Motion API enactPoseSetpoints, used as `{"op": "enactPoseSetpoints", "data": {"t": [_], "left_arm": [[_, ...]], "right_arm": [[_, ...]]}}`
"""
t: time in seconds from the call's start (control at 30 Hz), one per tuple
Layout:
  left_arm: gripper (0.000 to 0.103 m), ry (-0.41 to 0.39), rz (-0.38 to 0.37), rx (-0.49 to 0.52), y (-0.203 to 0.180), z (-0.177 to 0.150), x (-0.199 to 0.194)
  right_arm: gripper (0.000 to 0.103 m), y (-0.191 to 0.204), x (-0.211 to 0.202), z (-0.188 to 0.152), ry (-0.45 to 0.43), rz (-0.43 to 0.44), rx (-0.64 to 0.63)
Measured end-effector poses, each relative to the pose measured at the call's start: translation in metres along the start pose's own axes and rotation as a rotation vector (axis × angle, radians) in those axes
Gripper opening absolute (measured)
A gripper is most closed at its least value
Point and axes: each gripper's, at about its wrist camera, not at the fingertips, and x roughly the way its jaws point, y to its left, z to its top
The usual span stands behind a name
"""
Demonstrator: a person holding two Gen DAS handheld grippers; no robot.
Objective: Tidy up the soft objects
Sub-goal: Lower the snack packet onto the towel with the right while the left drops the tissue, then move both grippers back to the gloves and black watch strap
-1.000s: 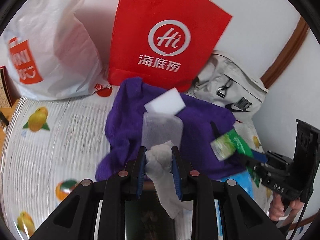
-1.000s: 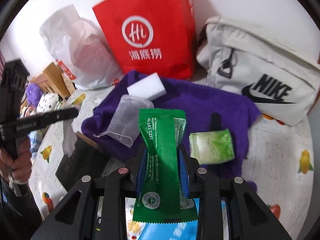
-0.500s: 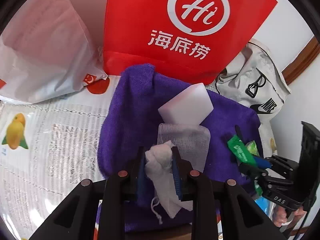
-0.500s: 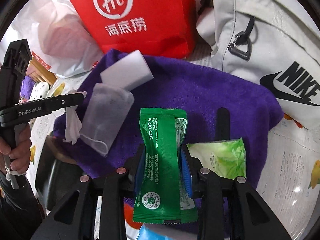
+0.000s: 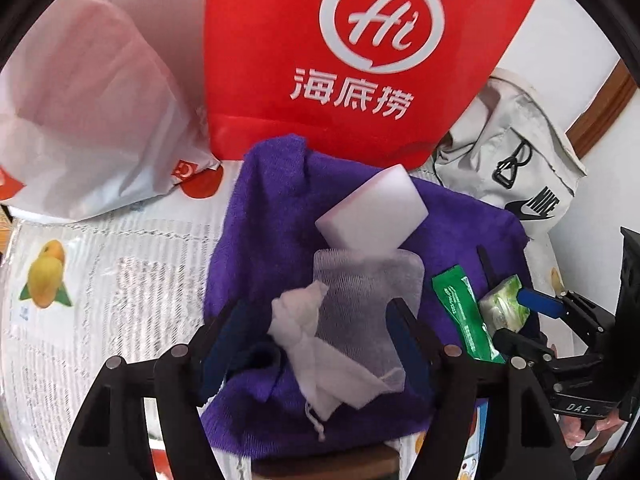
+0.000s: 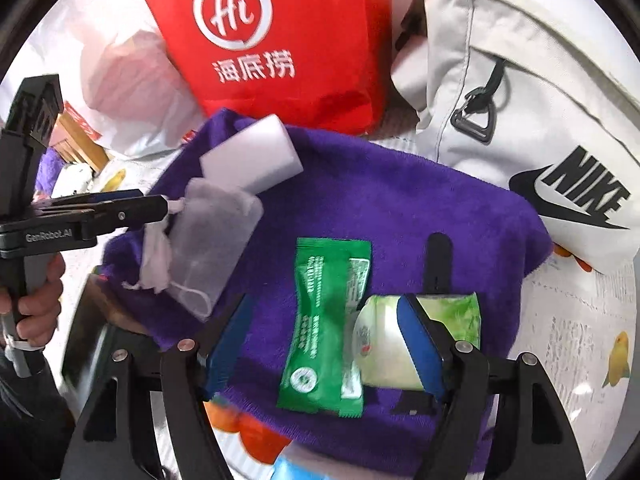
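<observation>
A purple towel (image 5: 276,216) (image 6: 400,208) lies spread on the table. On it are a white sponge block (image 5: 372,208) (image 6: 252,156), a translucent mesh pouch (image 5: 360,320) (image 6: 216,240), a white crumpled cloth (image 5: 300,316) (image 6: 156,256), a green sachet (image 6: 328,320) (image 5: 464,320) and a pale green tissue pack (image 6: 400,344) (image 5: 504,304). My left gripper (image 5: 320,320) is open around the white cloth, which rests on the towel. My right gripper (image 6: 320,328) is open, with the green sachet lying between its fingers.
A red paper bag (image 5: 360,52) (image 6: 280,36) stands behind the towel. A white plastic bag (image 5: 88,120) is at the left, a grey Nike bag (image 6: 520,100) (image 5: 516,168) at the right. The tablecloth (image 5: 100,280) has fruit prints.
Both grippers opened. The left one released the white cloth onto the towel, the right one released the green sachet beside the tissue pack. Both moved closer to the towel.
</observation>
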Motion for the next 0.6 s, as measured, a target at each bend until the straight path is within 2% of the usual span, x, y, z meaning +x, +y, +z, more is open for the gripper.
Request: {"op": "enactPoseSetpoints", "data": {"t": [0.13, 0.37, 0.53, 0.6], "left_arm": [[0.071, -0.057, -0.002, 0.003, 0.001, -0.011, -0.026], [0.071, -0.121, 0.019, 0.030, -0.007, -0.051, -0.076], [0.071, -0.126, -0.024, 0.053, -0.012, -0.090, -0.106], [0.071, -0.101, -0.046, 0.076, -0.013, -0.107, -0.113]], "right_arm": [[0.074, 0.001, -0.025, -0.010, -0.042, 0.003, 0.019], [0.074, 0.007, -0.076, -0.055, -0.122, 0.025, 0.087], [0.074, 0.020, -0.111, -0.095, -0.158, 0.042, 0.131], [0.074, 0.024, -0.125, -0.113, -0.160, 0.020, 0.139]]}}
